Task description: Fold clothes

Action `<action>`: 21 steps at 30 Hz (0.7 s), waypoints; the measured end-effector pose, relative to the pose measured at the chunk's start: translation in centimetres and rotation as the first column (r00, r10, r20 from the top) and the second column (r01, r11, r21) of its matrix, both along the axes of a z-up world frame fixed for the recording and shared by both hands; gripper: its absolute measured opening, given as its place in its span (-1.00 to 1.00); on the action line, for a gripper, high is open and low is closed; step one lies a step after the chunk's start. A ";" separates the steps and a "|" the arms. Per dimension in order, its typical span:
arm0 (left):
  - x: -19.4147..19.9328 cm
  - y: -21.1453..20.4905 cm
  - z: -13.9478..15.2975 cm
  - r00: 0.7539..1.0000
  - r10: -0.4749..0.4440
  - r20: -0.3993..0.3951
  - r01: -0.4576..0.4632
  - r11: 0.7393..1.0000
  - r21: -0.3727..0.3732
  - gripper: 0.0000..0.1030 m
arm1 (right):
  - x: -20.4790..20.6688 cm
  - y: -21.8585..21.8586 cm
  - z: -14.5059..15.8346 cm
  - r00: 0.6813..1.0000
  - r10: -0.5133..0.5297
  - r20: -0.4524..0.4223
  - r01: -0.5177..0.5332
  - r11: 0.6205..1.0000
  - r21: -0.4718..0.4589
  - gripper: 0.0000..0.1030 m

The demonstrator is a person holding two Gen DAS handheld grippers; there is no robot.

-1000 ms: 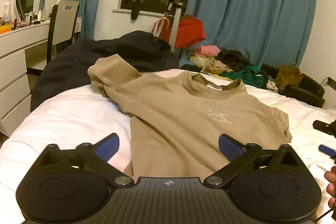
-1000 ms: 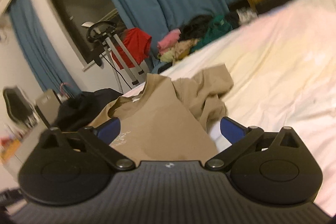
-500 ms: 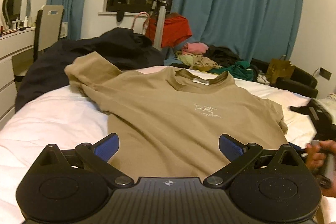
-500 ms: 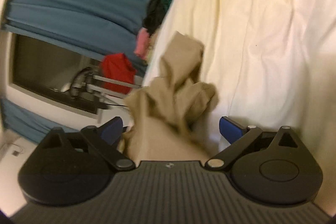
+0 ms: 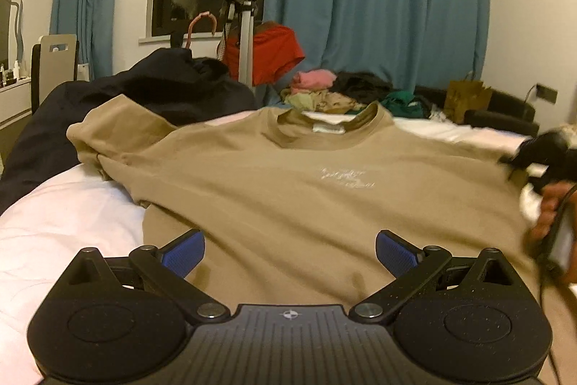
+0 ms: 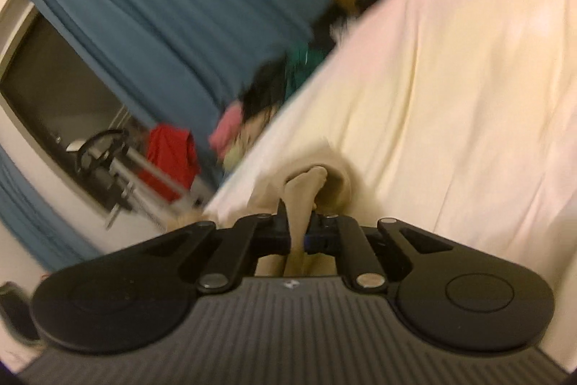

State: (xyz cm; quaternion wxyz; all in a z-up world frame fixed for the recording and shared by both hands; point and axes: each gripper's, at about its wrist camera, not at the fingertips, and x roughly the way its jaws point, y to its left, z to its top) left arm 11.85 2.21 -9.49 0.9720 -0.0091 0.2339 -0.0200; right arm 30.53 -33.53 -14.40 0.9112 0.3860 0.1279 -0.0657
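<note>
I'm working over the bed (image 5: 54,222), its pale sheet carrying 1 tan T-shirt (image 5: 306,204) spread front-up, collar toward the window and 1 sleeve lying out at the view's left against a dark heap of clothing (image 5: 144,85). More unsorted clothes (image 5: 346,92) sit past the collar by the blue curtain (image 5: 378,6).

My left gripper (image 5: 290,251) hangs low over the shirt's hem with its 2 blue pads wide apart, gripping nothing. My right gripper (image 6: 297,233) is clamped on a bunched fold of the shirt's far sleeve (image 6: 310,183); tan cloth is pinched between the closed jaws, though that view is blurred.

I judge this as the start of the first fold: the sleeve side is secured. Next I need the left gripper to close on the hem edge, then both should carry that side across the chest evenly, keeping the cloth taut.
</note>
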 end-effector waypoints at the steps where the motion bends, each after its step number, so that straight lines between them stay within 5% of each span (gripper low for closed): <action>1: 0.0 0.1 -0.1 1.000 0.003 -0.004 -0.003 1.000 0.003 0.97 | -0.2 -0.3 0.4 1.000 -0.025 0.006 0.025 1.000 -0.011 -0.84; 4: 0.0 0.7 0.0 1.000 0.007 -0.004 -0.007 1.000 -0.003 0.97 | -0.7 -2.0 0.4 0.999 -0.052 0.006 0.051 0.998 0.045 -0.80; 8: -0.4 1.1 0.5 1.000 0.019 0.010 -0.019 1.000 -0.010 0.97 | -0.5 -4.3 -1.6 1.000 0.010 -0.009 -0.007 0.967 0.254 -0.72; 9: -0.5 1.1 0.6 1.000 0.022 0.011 -0.021 1.000 -0.010 0.97 | -0.3 -4.4 -2.0 0.999 0.031 -0.010 -0.026 0.957 0.287 -0.45; 10: -0.6 1.2 0.6 1.000 0.024 0.010 -0.024 1.000 -0.012 0.97 | 0.0 -4.5 -2.4 0.999 0.053 -0.011 -0.046 0.947 0.318 0.16; 12: -0.7 1.3 0.8 1.000 0.026 0.007 -0.026 0.999 -0.021 0.97 | 0.3 -4.5 -3.4 0.996 0.093 0.017 -0.092 0.912 0.399 0.78; 15: -0.8 1.4 0.9 1.000 0.026 0.006 -0.025 0.999 -0.031 0.97 | 1.4 -4.2 -4.7 0.989 0.128 0.075 -0.149 0.875 0.461 0.77; 21: -0.6 0.8 0.5 1.000 0.016 0.001 -0.016 0.999 -0.028 0.97 | 4.3 -4.0 -5.3 0.990 0.135 0.038 -0.140 0.933 0.333 0.77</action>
